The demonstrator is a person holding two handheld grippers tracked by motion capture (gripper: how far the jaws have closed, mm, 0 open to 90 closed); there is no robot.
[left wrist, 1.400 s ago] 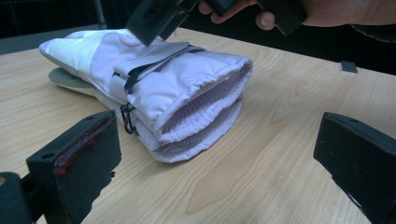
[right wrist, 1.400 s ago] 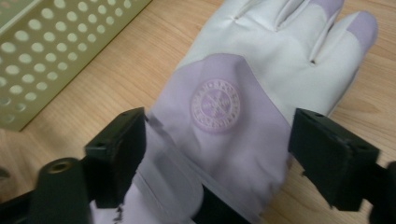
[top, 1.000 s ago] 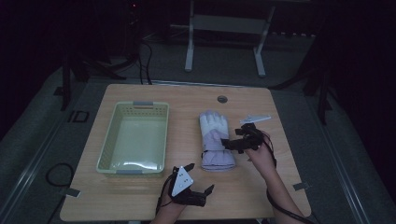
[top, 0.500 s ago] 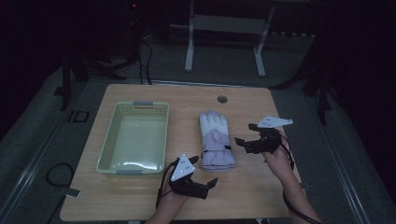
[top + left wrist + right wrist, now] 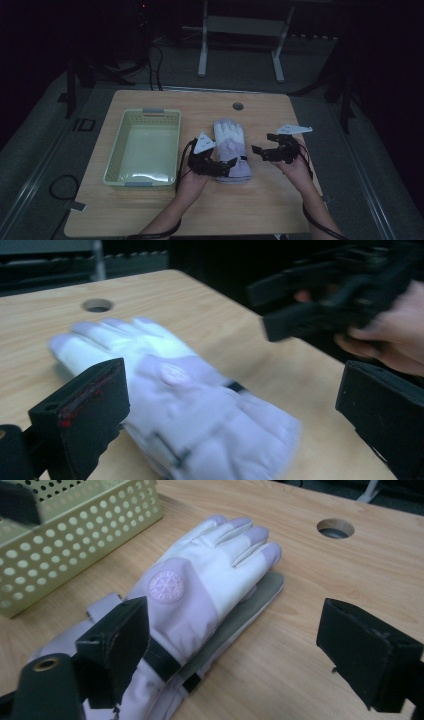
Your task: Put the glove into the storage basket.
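While jaws gape, glove (image 5: 231, 148) between left hand-held gripper (image 5: 216, 167), right hand-held gripper (image 5: 261, 152).

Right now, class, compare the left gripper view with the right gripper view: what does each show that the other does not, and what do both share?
The left gripper view alone takes in the right gripper, held in a hand beyond the glove, jaws apart. The right gripper view alone takes in the perforated green basket beside the glove, the round snowflake badge sharply, and a grey second layer under the top glove. Both share the white and lilac glove lying flat on the wooden table, the round hole in the tabletop, and a pair of open black jaws.
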